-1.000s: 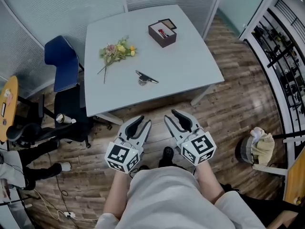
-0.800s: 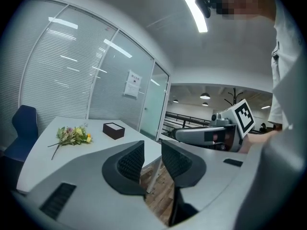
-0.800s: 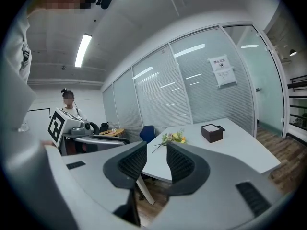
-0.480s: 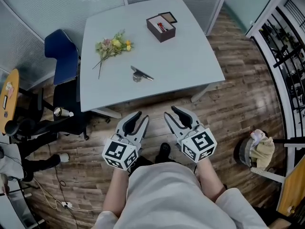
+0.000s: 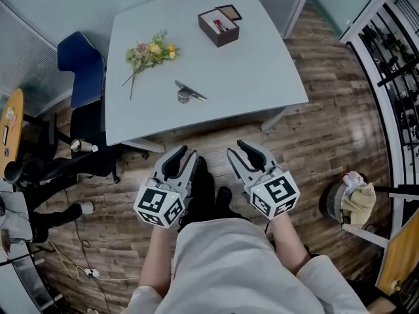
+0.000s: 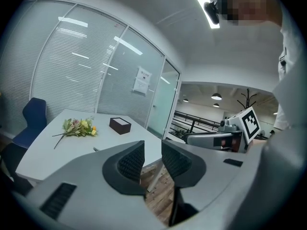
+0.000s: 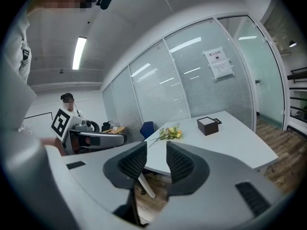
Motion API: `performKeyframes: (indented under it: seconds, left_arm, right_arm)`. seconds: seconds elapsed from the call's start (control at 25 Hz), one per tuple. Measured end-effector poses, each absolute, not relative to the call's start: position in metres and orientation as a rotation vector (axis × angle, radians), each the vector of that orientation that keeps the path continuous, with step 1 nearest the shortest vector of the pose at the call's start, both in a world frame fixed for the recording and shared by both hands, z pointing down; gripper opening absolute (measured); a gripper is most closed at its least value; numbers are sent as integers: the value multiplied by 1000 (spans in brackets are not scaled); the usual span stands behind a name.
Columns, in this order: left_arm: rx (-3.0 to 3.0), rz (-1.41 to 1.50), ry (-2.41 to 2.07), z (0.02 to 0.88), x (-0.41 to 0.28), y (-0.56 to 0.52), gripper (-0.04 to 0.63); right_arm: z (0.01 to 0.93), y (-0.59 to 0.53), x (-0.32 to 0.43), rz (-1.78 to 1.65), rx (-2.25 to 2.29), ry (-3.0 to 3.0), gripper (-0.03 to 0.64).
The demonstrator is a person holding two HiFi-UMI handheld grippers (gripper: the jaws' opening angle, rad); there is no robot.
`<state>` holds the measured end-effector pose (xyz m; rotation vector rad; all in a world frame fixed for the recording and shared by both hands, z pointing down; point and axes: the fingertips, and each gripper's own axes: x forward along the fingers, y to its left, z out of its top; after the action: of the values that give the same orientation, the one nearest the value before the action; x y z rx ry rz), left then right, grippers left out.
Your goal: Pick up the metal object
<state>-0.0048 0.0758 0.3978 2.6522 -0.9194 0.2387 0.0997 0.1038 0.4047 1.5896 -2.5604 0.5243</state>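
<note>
The metal object [image 5: 188, 93], a small silvery piece with a flat bar, lies near the front middle of the grey table [image 5: 262, 77]. In the left gripper view only a sliver of the metal object [image 6: 94, 149] shows past the jaws. My left gripper [image 5: 183, 156] and right gripper [image 5: 245, 150] hang side by side above the wooden floor, short of the table's front edge. Each is open by a narrow gap and holds nothing. The left gripper [image 6: 152, 150] and right gripper [image 7: 157, 152] both point toward the table.
A bunch of flowers [image 5: 149, 52] and a dark open box [image 5: 218, 26] lie farther back on the table. A blue chair [image 5: 80, 70] stands at its left. A stool with a cloth [image 5: 353, 201] is at the right, by a railing. A person [image 7: 69, 107] sits off to the left.
In the head view the table has slid up and slightly left. Both grippers stay low in front of the body, with their jaws unchanged.
</note>
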Motion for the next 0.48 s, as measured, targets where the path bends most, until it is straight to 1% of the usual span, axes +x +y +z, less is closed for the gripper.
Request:
performKeyframes:
  seconds: [0.48]
  left_arm:
    - [2585,196,-873,419,13,36,117]
  right_arm:
    - [411,77,118,536,1648,-2496,117]
